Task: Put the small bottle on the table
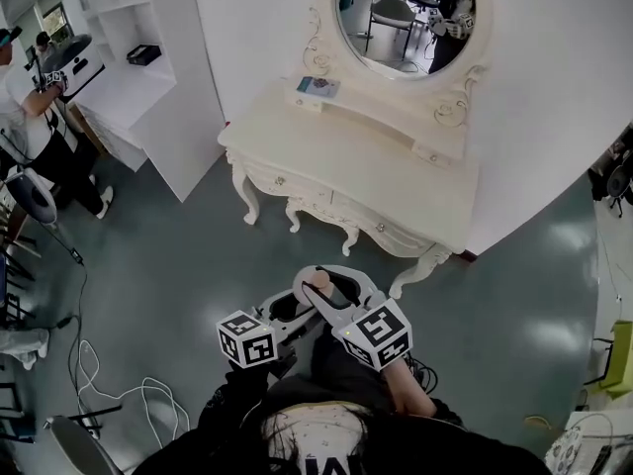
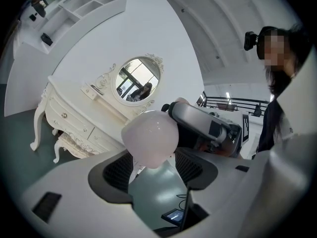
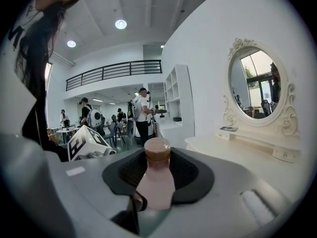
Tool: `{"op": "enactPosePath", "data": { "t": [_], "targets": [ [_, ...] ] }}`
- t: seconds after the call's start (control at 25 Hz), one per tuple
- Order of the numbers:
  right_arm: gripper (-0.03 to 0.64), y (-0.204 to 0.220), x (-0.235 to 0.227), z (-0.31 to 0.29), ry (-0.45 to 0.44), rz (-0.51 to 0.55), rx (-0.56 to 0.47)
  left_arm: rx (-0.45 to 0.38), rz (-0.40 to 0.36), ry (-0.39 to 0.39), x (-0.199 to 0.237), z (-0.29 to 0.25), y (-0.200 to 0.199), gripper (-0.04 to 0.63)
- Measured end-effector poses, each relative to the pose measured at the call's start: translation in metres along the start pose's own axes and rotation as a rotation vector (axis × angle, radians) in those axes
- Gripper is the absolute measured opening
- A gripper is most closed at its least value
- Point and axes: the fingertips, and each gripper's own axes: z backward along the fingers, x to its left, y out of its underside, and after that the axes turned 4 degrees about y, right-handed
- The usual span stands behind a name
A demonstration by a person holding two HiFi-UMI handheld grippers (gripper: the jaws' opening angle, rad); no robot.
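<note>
Above the grey-green floor (image 1: pixel 178 265), short of the white dressing table (image 1: pixel 396 181), the small bottle (image 3: pixel 156 182) is carried in the air and does not yet rest on the table top. In the right gripper view, the right gripper (image 3: pixel 158 168) is seen clamped on the pale pink body of the bottle, which sits deep between the dark pads, its brown cap (image 3: pixel 157 150) pointing away from the camera. In the head view, both grippers are held close together in front of the person's chest, their marker cubes side by side. The left gripper (image 2: pixel 153 168) is brought up against the same bottle: in the left gripper view its jaws stand apart, with the rounded pink body at their tips and floor visible between the pads below it. Whether these pads press on the bottle cannot be decided. An oval mirror (image 1: pixel 404 13) is mounted above the table.
</note>
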Motion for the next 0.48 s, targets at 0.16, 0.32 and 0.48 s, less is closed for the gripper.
{"op": "enactPosePath", "data": {
  "t": [0.16, 0.32, 0.48],
  "targets": [
    [0.148, -0.016, -0.042, -0.023, -0.048, 0.006, 0.001, -0.031, 0.009, -0.036, 0.024, -0.03, -0.033, 0.25],
    [0.148, -0.023, -0.079, -0.044, -0.092, -0.004, 0.003, -0.042, 0.014, -0.08, 0.049, -0.057, -0.055, 0.25],
    [0.147, -0.027, -0.109, -0.063, -0.141, 0.006, 0.001, -0.064, 0.019, -0.12, 0.071, -0.079, -0.073, 0.25]
  ]
}}
